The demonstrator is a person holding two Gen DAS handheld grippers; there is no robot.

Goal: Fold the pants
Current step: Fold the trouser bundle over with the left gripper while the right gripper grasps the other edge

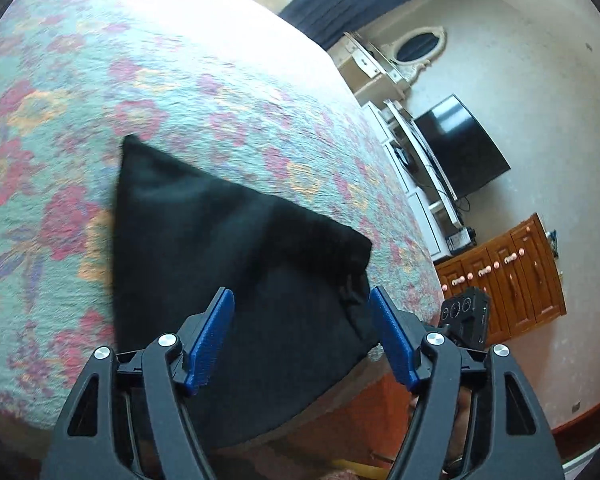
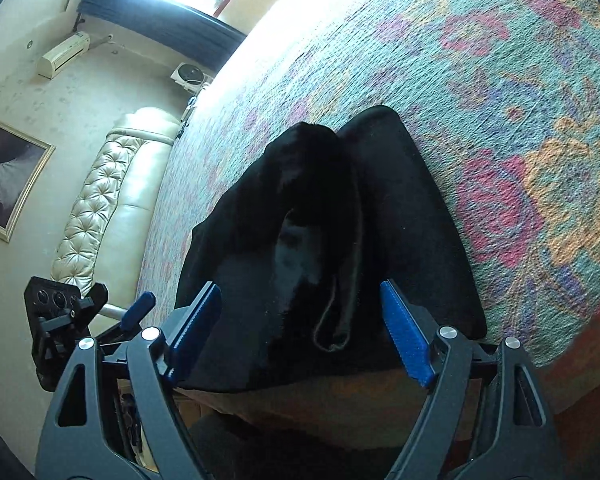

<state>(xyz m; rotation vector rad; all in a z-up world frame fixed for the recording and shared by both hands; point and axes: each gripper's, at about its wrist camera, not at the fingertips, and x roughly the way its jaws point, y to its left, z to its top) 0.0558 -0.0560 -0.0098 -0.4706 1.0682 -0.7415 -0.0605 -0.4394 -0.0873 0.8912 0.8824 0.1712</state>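
Observation:
Black pants (image 1: 228, 240) lie folded in a compact bundle on a floral bedspread (image 1: 148, 92), at the near edge of the bed. In the right wrist view the pants (image 2: 400, 220) show a bunched fold on top and a loose drawstring loop (image 2: 332, 328). My left gripper (image 1: 300, 320) is open and empty, its blue pads (image 1: 214, 340) just above the near part of the pants. My right gripper (image 2: 300, 316) is open and empty, held above the pants' near edge. The left gripper also shows in the right wrist view (image 2: 138, 312) at the lower left.
The bedspread (image 2: 500, 100) stretches far beyond the pants. A cream tufted headboard (image 2: 112, 200) lies at the left. A TV (image 1: 460, 144), white shelves (image 1: 420, 184) and a wooden dresser (image 1: 508, 276) stand past the bed's right edge. The right gripper's body (image 1: 466, 316) shows there too.

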